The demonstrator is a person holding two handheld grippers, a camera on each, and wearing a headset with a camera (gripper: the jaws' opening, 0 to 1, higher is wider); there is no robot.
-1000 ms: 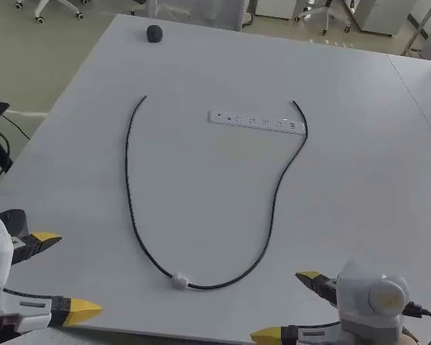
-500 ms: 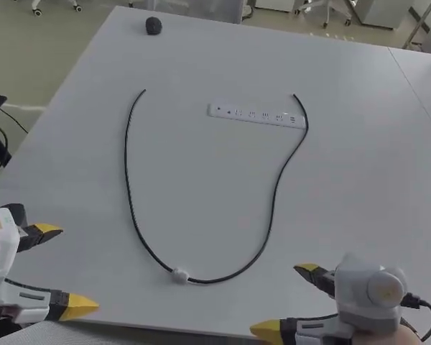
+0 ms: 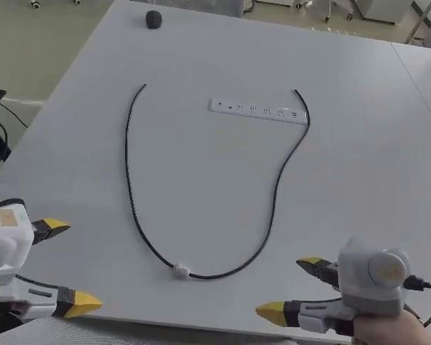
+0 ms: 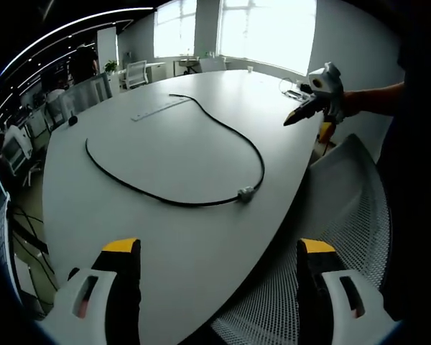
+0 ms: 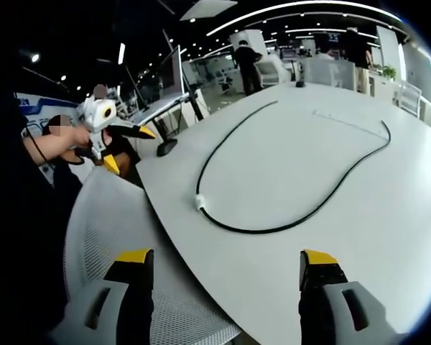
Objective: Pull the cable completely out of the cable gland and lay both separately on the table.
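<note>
Head view: the left gripper point(image 3: 77, 264) hangs just off the near-left corner of the table point(image 3: 366, 165), its yellow-tipped jaws spread wide with nothing between them. Beyond it, the black cable point(image 3: 127, 172) lies flat in a long U. One end points to the far-left part of the table, and the bend comes close to the near edge. Well past that end, by the far edge, sits a small dark round object point(image 3: 154, 19).

The white cable gland point(image 3: 180, 271) sits on the cable at the bottom of the U, a little left of the middle of the near edge. The cable runs out of both of its sides, so I judge it threaded and the pull not yet begun.

Further right, a white power strip point(image 3: 257, 111) lies towards the far edge. The cable's other end curls up just beside the strip's right end; whether they touch I cannot tell.

The right gripper point(image 3: 284, 286) hovers at the near edge right of the gland, jaws also apart and empty. Each gripper view looks across the table at the gland with the other gripper beyond it. The two seem posed either side of the gland so that one can pin it while the other draws the cable out.
</note>
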